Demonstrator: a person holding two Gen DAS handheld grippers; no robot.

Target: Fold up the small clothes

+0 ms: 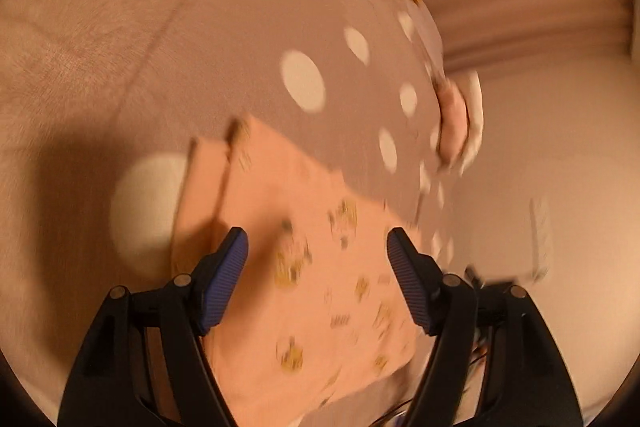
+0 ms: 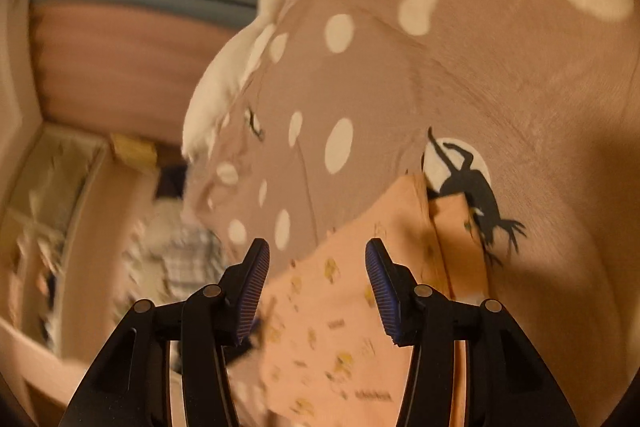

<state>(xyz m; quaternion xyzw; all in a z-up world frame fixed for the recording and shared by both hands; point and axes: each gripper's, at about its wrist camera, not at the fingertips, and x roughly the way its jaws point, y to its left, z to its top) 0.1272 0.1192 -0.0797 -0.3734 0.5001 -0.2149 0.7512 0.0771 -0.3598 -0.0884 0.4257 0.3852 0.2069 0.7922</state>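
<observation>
- Left gripper (image 1: pixel 318 247): jaws apart, gripping nothing; it hovers over the peach garment (image 1: pixel 304 267)
- Right gripper (image 2: pixel 317 259): jaws apart, gripping nothing; same garment (image 2: pixel 340 327) below it
- Peach garment: lies on the polka-dot bedspread (image 1: pixel 240 47), apparently doubled over with layered edges; judged partly or fully folded
- Remaining: a plaid item (image 2: pixel 184 259) lies beyond the bedspread's edge, seemingly unfolded
</observation>
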